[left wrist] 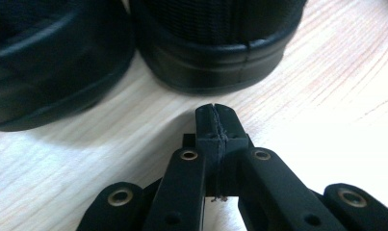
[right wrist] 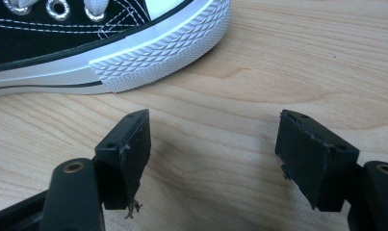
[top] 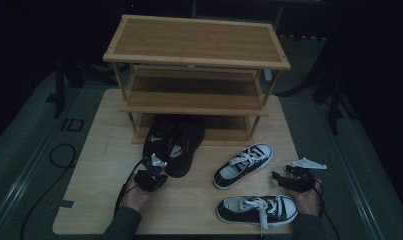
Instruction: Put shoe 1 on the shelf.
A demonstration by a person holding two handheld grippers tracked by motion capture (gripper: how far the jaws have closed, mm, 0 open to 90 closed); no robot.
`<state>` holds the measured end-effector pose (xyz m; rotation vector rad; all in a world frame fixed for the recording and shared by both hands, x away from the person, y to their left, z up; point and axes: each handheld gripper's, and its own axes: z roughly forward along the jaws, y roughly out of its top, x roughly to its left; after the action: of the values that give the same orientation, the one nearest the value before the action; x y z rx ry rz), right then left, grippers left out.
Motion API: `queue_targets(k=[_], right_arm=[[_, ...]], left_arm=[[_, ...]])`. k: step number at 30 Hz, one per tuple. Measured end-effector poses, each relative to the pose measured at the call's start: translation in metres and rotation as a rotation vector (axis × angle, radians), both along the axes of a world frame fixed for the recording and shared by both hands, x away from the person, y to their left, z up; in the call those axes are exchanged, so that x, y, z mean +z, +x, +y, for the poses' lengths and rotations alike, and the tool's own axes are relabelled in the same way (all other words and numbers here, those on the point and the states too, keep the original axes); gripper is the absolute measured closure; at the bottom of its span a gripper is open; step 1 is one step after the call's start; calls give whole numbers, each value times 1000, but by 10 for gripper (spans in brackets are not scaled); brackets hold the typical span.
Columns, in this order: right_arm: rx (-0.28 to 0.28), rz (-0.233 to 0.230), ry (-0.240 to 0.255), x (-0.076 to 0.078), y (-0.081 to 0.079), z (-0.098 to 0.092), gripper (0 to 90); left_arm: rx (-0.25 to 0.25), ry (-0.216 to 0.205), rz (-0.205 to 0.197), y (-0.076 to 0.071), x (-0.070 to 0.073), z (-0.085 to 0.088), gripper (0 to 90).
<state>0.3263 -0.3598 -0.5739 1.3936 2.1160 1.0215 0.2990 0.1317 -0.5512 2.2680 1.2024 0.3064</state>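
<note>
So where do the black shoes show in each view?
High view: black shoes left of centre, toes under the rack, just ahead of the left gripper.
Left gripper view: heels across the top, beyond the shut jaws.
Right gripper view: not in it.
Shared landmark: the wooden table.

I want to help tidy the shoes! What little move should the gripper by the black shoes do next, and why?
Probably open first. The left gripper has its jaws shut with nothing between them, just short of the heel of the all-black slip-on shoe on the pale wooden table. Shut jaws cannot take the heel rim, so widening them seems the sensible next step.
</note>
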Motion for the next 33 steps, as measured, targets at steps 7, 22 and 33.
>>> queue_targets(k=[7,22,33], right_arm=[[0,-1,-1,0,0,0,281],[0,0,2,0,0,0,281],[0,0,3,0,0,0,281]], left_arm=[[-15,18,-14,2,0,-11,899],[4,8,-49,21,8,-33,899],[-32,40,-47,23,4,-51,899]])
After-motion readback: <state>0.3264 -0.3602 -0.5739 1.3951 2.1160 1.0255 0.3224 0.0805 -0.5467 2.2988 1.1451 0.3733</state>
